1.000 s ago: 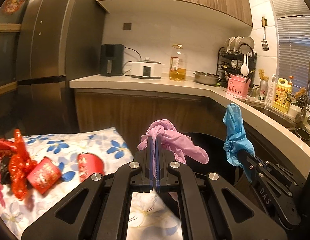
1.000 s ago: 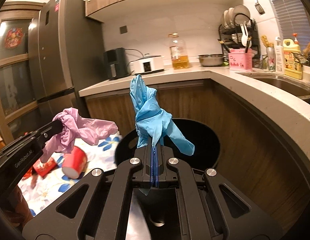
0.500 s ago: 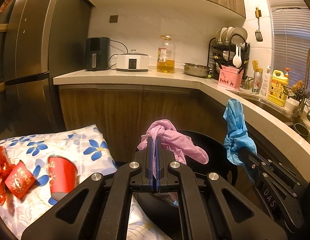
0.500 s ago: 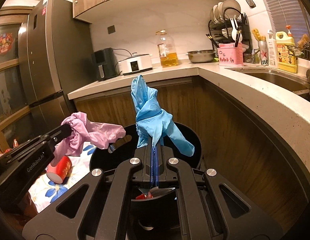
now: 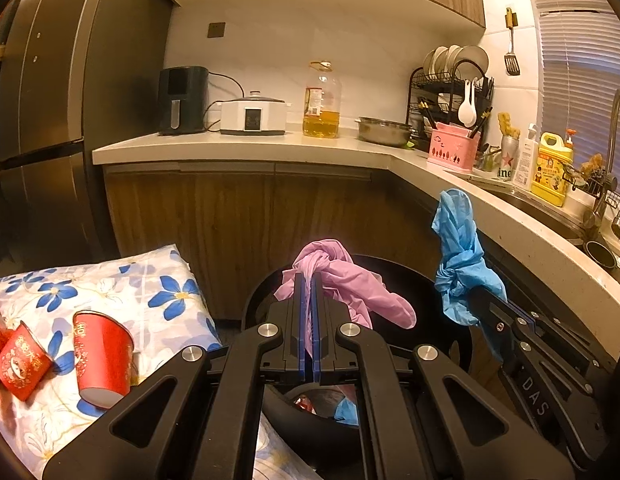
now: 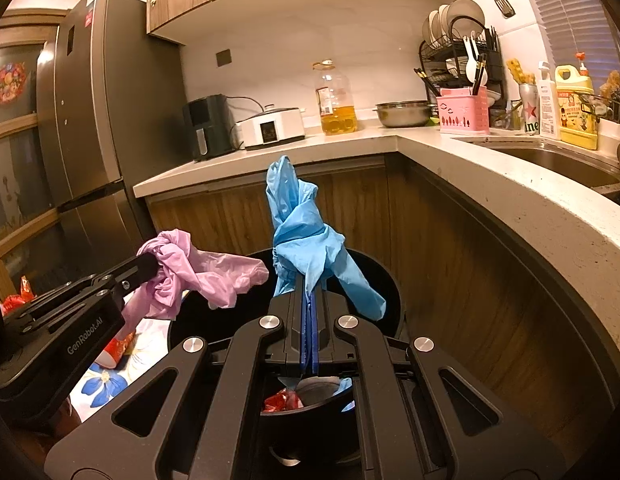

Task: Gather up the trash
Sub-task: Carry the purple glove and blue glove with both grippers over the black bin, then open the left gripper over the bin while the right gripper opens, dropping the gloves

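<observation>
The left claw (image 5: 308, 300) is clenched on a crumpled pink glove (image 5: 341, 280), whose long axis runs sideways, its loose end drooping to the right over the black trash bin (image 5: 437, 280). The right claw (image 6: 310, 312) grips a knotted blue glove (image 6: 306, 232) that stands upright above the same bin. Two red paper cups (image 5: 102, 360) lie tipped on the floral cloth (image 5: 150, 280), left of the bin.

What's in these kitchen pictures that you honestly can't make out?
- Black trash bin, both views: the gripper frames hide most of its contents; only red and blue scraps show.
- Red paper cups, left wrist view: further red trash is cut off by the left edge.
- Labels on the yellow detergent bottle: too small to read.
</observation>
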`<move>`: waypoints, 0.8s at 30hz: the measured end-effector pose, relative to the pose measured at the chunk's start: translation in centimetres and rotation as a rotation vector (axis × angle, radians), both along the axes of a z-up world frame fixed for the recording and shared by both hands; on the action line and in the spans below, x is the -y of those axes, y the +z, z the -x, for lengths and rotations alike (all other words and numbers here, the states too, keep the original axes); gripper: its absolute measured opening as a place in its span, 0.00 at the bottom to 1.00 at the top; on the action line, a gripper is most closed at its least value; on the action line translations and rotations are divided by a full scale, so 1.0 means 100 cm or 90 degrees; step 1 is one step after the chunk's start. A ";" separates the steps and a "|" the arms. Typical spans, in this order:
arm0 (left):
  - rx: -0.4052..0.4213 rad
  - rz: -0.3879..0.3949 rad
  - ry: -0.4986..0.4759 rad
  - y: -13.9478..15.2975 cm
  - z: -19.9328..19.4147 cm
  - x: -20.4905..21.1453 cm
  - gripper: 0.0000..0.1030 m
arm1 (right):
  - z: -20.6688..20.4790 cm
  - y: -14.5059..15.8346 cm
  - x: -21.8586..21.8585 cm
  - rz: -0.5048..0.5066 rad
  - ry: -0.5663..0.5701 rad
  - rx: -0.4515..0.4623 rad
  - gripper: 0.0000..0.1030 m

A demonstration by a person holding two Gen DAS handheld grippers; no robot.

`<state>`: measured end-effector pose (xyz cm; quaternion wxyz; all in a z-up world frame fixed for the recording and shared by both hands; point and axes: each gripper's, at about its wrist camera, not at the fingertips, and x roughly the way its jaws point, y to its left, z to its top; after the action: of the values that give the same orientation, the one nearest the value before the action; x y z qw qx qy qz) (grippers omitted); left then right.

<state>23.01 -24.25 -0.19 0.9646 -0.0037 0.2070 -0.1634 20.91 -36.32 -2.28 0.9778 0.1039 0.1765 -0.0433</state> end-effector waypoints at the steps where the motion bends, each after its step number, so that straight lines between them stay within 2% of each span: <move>1: 0.000 -0.001 -0.001 -0.001 0.000 0.001 0.02 | -0.001 -0.001 -0.001 0.000 -0.001 -0.002 0.02; 8: -0.013 -0.005 0.000 -0.007 -0.005 0.000 0.02 | -0.006 -0.005 0.003 -0.003 -0.007 -0.015 0.05; 13: -0.021 -0.006 0.004 -0.009 -0.007 -0.002 0.04 | -0.007 -0.007 0.003 -0.004 -0.006 -0.016 0.20; 18: -0.028 -0.002 0.004 -0.012 -0.008 -0.004 0.32 | -0.006 -0.008 0.008 -0.011 -0.016 -0.016 0.30; 22: -0.031 -0.001 0.007 -0.014 -0.007 -0.006 0.41 | -0.002 -0.008 0.010 -0.017 -0.022 -0.012 0.35; 24: -0.030 0.005 0.012 -0.015 -0.005 -0.009 0.51 | -0.001 -0.008 0.010 -0.016 -0.023 -0.011 0.38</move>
<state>23.50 -23.32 -1.72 0.9610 -0.0132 0.2289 -0.1548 20.96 -37.28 -3.08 0.9739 0.1193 0.1837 -0.0596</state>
